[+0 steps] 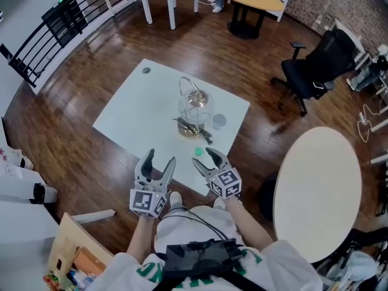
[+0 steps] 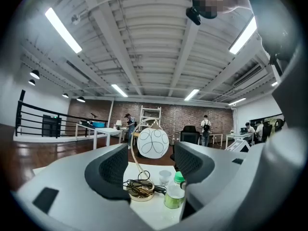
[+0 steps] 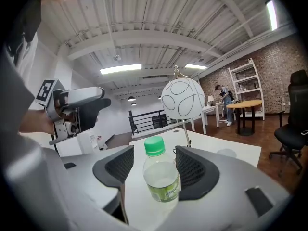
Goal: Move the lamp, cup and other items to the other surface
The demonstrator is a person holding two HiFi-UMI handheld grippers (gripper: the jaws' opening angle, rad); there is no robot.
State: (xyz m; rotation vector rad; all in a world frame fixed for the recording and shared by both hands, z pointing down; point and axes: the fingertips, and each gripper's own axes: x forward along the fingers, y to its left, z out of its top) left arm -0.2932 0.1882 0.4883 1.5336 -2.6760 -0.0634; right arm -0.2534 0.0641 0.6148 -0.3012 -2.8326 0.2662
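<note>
A small clear bottle [image 1: 198, 152] with a green cap stands near the front edge of the white square table [image 1: 139, 111]. My right gripper [image 1: 203, 157] is open, and the bottle [image 3: 161, 177] stands upright between its jaw tips. A gap shows at the left pad, and no squeeze is visible. Behind the bottle is the lamp [image 1: 195, 107], a white globe on a curved brass stem, its cord heaped on the base. A clear cup [image 1: 219, 121] sits to its right. My left gripper [image 1: 161, 157] hovers open and empty at the table edge, facing the lamp [image 2: 153, 142], cup [image 2: 165, 177] and bottle [image 2: 174, 194].
A round cream table [image 1: 318, 190] stands to the right across the wooden floor. A black office chair [image 1: 321, 65] is at the far right. A small grey item [image 1: 145, 71] lies at the white table's far corner. A box [image 1: 76, 256] of things sits at the lower left.
</note>
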